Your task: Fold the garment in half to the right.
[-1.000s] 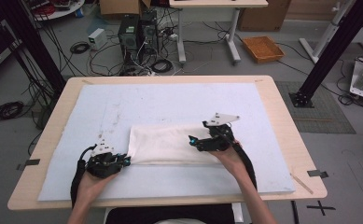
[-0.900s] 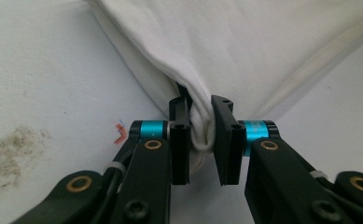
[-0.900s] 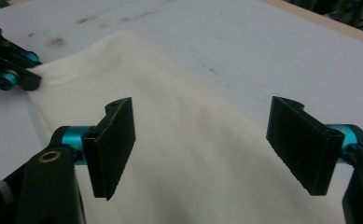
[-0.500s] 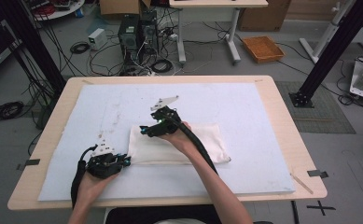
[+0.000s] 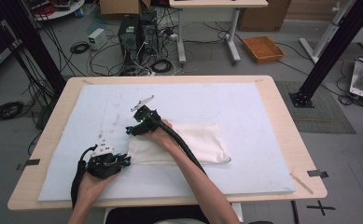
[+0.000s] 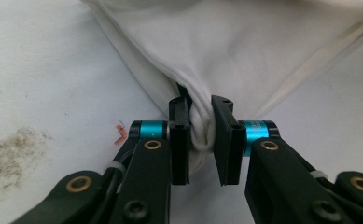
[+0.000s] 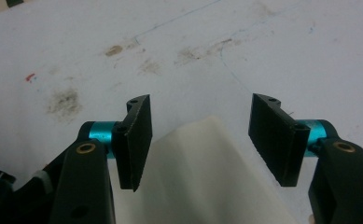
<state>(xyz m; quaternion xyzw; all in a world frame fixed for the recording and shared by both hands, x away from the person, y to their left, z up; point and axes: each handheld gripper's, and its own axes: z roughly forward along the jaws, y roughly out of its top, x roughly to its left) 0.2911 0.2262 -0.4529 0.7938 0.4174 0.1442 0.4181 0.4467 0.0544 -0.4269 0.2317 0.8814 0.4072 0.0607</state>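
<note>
A white cloth [image 5: 202, 142] lies folded on the white mat [image 5: 244, 102], long side across the table. My left gripper [image 5: 123, 161] sits at its near left corner and is shut on a bunched bit of cloth [image 6: 200, 133], which shows pinched between the jaws in the left gripper view. My right gripper [image 5: 131, 130] hovers over the cloth's far left corner [image 7: 207, 126]. Its jaws stand wide apart with the corner lying between them, not gripped. The right forearm crosses over the cloth and hides part of it.
The mat covers most of the wooden table [image 5: 286, 135] and carries brown smudges [image 7: 65, 100] near the far left corner of the cloth. Beyond the table are computer towers [image 5: 137, 32], cables and an orange tray [image 5: 262, 49] on the floor.
My right gripper has swept from the cloth's right end to its left end, folding the cloth over, and now stands open. The left gripper has kept its hold.
</note>
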